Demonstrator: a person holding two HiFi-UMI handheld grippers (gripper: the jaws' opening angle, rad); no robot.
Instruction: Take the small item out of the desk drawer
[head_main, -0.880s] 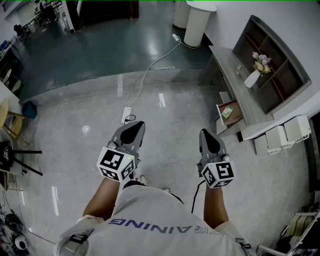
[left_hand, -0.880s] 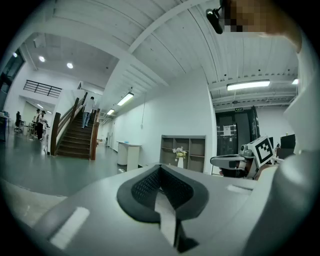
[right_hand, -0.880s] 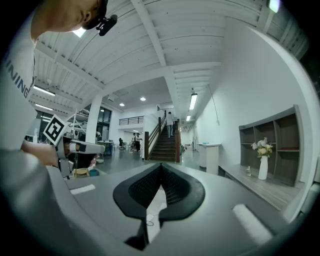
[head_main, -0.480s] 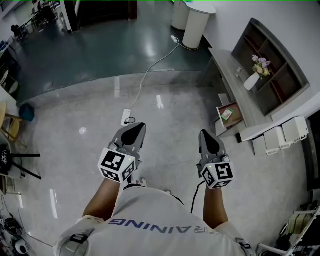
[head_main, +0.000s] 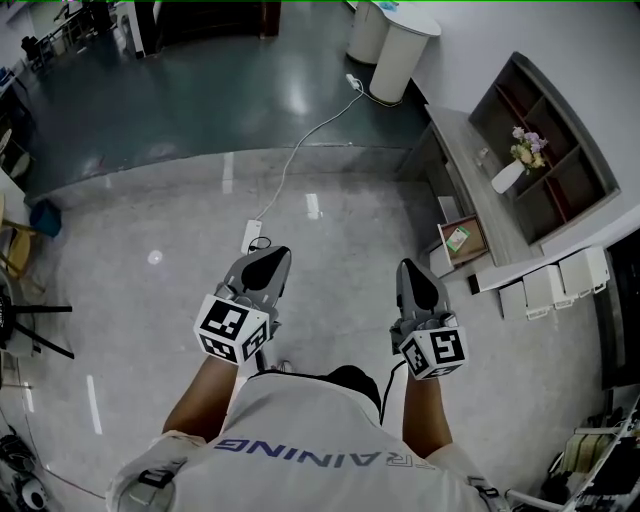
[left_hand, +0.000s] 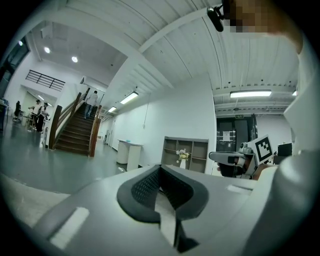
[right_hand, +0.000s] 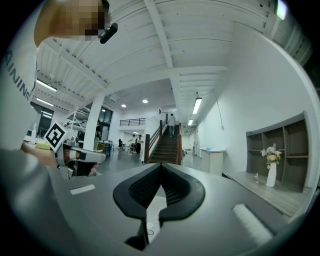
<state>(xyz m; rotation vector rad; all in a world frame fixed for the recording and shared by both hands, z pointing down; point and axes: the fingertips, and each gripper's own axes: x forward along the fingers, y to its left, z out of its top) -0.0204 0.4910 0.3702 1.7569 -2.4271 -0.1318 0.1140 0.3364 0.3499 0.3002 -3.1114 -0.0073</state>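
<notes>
Out on the glossy grey floor (head_main: 150, 220) we stand with both tools held level ahead of us, side by side and well apart. Our left gripper (head_main: 271, 252) has its two dark pads pressed together at the tips, and its own view shows nothing caught between them. Our right gripper (head_main: 413, 266) is closed the same way, pad against pad, with nothing in its bite.

Off to our right, along the white wall, runs the grey desk (head_main: 465, 150). Its drawer (head_main: 473, 251) is pulled out toward the open floor, and the small item (head_main: 457, 238), a flat green-and-white thing, lies inside on the drawer's bottom. Neither gripper is near it; the right one is the closer, yet it is well apart from the drawer.

On the desk top stands an open shelf unit (head_main: 560, 140), and a white vase (head_main: 506, 178) of flowers stands just in front of it. Past the near end of the desk sit a few white boxes (head_main: 560, 278).

Ahead of our left gripper a white power strip (head_main: 250, 236) lies on the floor, and its cable (head_main: 300, 140) trails away toward the far wall. From the right gripper view we also see a staircase (right_hand: 167, 145) at the far end of the hall.
</notes>
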